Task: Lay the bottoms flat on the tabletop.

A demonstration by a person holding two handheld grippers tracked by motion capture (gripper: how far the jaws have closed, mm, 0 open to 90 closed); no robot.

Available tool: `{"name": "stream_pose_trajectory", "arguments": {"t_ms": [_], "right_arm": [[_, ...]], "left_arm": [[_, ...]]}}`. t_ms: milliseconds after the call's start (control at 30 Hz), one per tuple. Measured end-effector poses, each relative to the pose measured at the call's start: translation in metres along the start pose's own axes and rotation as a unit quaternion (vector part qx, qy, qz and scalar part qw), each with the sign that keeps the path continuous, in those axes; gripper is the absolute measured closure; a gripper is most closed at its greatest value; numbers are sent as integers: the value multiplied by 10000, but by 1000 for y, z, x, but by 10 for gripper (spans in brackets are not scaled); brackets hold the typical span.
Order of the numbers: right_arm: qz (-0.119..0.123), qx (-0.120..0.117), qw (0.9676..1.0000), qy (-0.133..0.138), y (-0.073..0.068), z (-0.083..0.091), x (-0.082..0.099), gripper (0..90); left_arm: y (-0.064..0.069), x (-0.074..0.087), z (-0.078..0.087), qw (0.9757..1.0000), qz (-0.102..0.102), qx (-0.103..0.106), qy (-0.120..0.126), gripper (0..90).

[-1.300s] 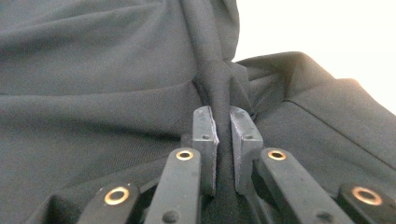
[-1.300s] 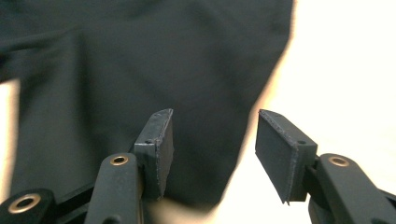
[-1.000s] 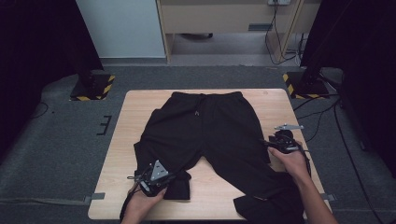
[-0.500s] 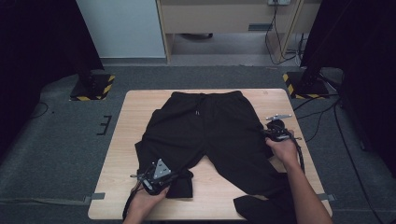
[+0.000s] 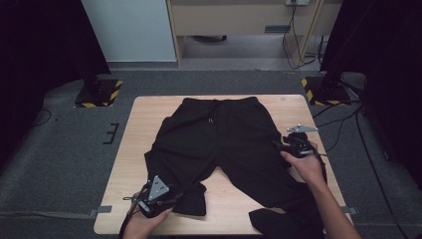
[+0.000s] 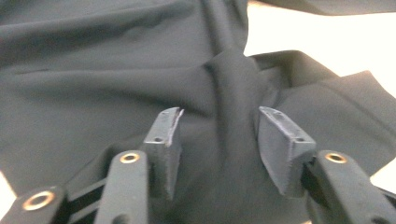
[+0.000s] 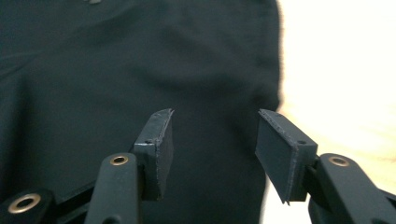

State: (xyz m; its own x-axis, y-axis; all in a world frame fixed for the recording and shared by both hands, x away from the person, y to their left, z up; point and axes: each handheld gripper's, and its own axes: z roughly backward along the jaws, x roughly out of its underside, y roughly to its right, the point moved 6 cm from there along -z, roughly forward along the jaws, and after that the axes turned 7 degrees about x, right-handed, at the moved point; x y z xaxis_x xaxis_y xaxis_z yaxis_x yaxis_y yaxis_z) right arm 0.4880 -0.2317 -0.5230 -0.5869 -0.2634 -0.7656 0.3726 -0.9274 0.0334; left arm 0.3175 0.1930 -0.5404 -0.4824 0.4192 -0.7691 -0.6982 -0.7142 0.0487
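Black trousers [image 5: 224, 142] lie spread on the wooden table [image 5: 142, 124], waistband at the far side. The leg at the left is bunched at its cuff [image 5: 191, 199]; the other leg hangs over the front edge. My left gripper [image 5: 178, 200] sits at the front left, pointing at that cuff. Its jaws have just been opening, and a ridge of cloth [image 6: 231, 93] lies between them untouched. My right gripper [image 5: 276, 145] hovers over the trousers' right edge. Its jaws have also just been opening, with cloth [image 7: 140, 70] below them. The left gripper [image 6: 217, 126] and right gripper [image 7: 215, 126] both stand open.
Bare table wood [image 7: 336, 70] lies beside the trousers' right edge. Cables [image 5: 343, 124] trail on the grey carpet at the right. Black stands with yellow-striped bases [image 5: 97, 94] flank the table's far corners, and a wooden cabinet [image 5: 239, 20] stands behind it.
Both grippers were shut on the cloth half a second ago and now stand open. The left gripper has drawn back toward the front left. The right one has shifted slightly.
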Motion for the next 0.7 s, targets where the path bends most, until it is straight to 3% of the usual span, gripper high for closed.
{"name": "stream_pose_trajectory", "arguments": {"t_ms": [200, 333, 433, 567, 667, 700], "right_arm": [[136, -387, 9989, 225, -27, 33, 24, 463], [299, -602, 9974, 257, -42, 48, 36, 479], [415, -689, 9964, 264, -50, 51, 39, 521], [480, -763, 9956, 257, -59, 53, 40, 531], [521, -841, 9948, 234, -64, 54, 43, 535], [553, -848, 9946, 236, -66, 53, 44, 538]], "left_arm": [[-19, 19, 23, 9992, 185, -340, 38, 473], [-27, 36, 38, 9985, 303, -443, 41, 466], [-26, 42, 40, 9988, 356, -309, 119, 406], [-18, 49, 34, 9993, 274, -269, -21, 284], [-18, 52, 31, 9993, 316, -152, -126, 281], [-18, 53, 30, 9992, 336, -144, -137, 342]]}}
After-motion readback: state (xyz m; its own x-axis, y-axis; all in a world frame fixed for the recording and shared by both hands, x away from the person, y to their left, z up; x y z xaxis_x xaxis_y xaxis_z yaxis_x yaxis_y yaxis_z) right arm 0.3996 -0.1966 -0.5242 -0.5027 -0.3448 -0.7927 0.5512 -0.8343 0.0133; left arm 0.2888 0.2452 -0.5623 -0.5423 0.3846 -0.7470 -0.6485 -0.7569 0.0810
